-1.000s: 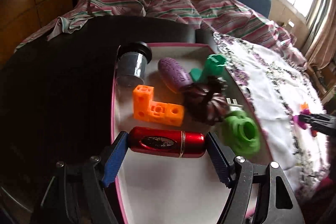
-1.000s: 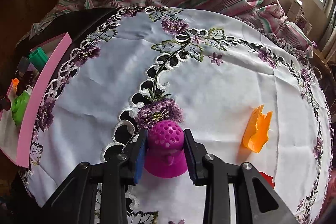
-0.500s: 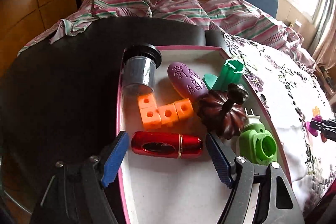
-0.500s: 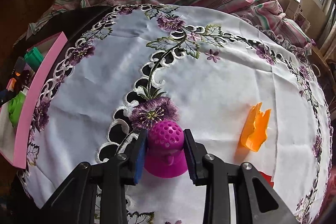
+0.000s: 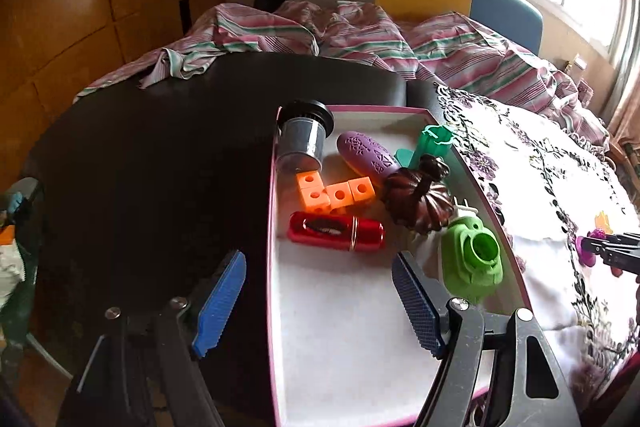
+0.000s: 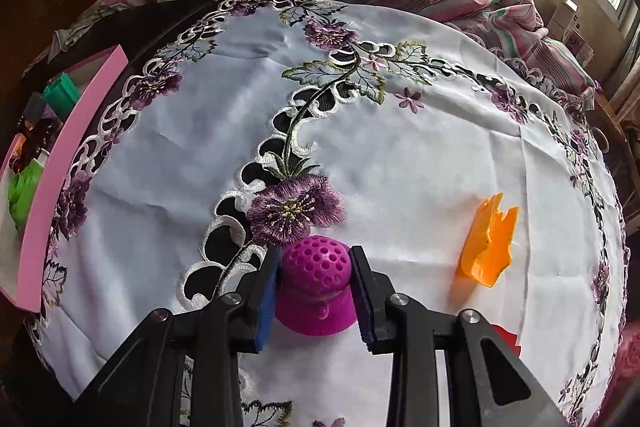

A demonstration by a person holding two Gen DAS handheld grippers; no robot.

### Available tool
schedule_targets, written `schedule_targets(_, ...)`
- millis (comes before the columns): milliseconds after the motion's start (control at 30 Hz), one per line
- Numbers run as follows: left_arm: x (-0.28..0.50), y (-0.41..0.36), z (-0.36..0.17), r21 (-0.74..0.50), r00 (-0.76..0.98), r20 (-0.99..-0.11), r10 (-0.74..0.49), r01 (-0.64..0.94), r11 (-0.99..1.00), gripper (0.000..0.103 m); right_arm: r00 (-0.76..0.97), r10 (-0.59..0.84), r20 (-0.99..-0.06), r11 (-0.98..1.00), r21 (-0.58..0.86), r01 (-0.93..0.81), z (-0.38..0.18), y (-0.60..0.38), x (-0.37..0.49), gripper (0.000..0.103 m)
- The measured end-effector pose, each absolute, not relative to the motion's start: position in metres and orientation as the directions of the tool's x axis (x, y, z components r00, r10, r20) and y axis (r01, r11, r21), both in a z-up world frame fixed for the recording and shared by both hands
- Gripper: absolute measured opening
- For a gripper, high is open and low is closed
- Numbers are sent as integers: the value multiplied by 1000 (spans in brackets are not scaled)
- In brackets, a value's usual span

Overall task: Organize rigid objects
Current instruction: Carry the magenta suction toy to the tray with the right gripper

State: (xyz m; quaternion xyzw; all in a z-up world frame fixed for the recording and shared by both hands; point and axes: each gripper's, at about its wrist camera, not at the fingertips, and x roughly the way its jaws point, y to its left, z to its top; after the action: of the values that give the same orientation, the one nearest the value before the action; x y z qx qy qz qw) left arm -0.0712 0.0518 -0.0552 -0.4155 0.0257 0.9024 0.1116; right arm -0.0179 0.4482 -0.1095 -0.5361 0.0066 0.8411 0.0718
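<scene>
Magenta dome (image 6: 316, 287) on the embroidered cloth (image 6: 400, 147), pinched between the pads of the right claw (image 6: 314, 291), well apart from the pink tray (image 5: 276, 267). Left claw (image 5: 320, 307) spread, empty, hanging over the tray's near edge; red tube (image 5: 336, 235) lying loose inside beside orange blocks (image 5: 336, 193), brown pumpkin (image 5: 416, 203) and green plug (image 5: 472, 259). Risks, judged from here: smooth tapered dome could squirt out of the pads on lifting; crowded tray could leave little room, knocking the plug over the rim. Orange clip (image 6: 488, 243) not yet collected.
</scene>
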Motion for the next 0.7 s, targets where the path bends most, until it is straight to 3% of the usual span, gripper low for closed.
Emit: schedule_targets(700,-44,37,-42,-56,-650,-738,179,-206,-977,76,-403,130,-906,-989,-91,-113,-113,444,-18,33)
